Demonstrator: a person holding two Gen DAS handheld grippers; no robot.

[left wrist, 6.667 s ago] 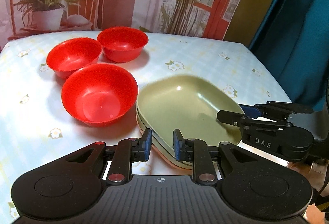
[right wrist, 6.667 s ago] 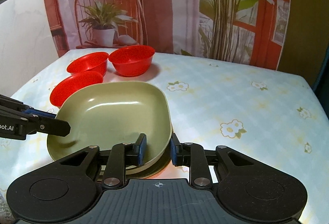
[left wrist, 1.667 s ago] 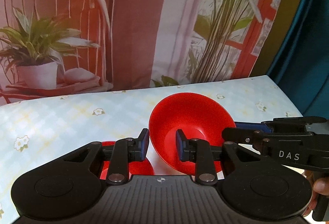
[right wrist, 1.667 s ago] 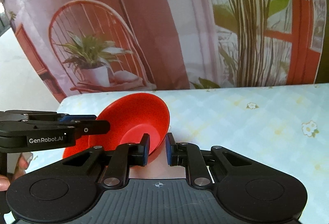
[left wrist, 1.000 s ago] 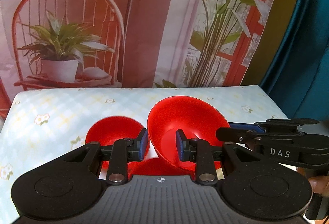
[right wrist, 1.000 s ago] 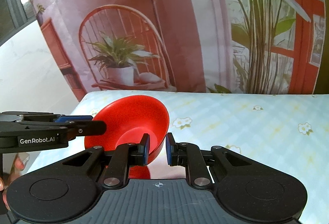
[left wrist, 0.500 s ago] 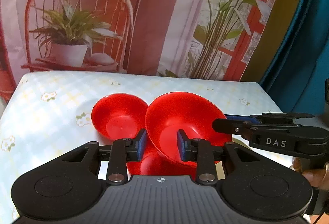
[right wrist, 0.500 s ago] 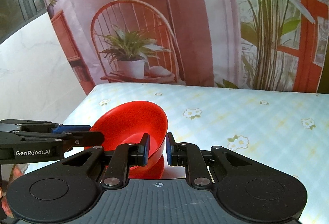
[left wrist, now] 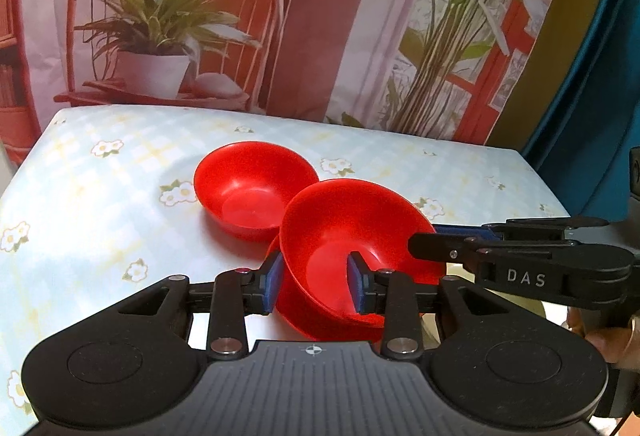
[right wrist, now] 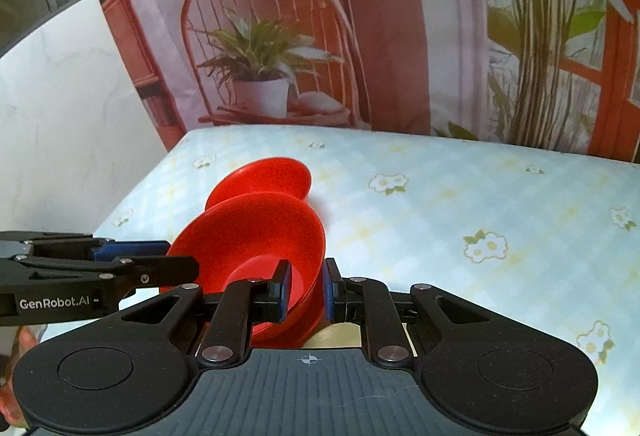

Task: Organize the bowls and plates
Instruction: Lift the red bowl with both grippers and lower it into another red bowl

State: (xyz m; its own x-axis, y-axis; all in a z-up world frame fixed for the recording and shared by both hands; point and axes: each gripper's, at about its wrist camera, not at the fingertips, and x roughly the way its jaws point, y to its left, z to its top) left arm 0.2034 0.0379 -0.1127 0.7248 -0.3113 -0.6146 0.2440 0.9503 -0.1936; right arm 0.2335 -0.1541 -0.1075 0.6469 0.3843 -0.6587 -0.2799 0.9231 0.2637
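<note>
Both tongs pinch one red bowl (left wrist: 352,232) by opposite rims, left tongs (left wrist: 315,282) and right tongs (right wrist: 305,290), just above another bowl (left wrist: 316,312) on the surface (left wrist: 100,196). Best lowered level and centred, both releasing together.

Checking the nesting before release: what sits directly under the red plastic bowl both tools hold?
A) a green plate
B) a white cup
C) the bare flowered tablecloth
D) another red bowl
D: the held red plastic bowl sits tilted inside another red bowl, whose rim shows just below it.
</note>
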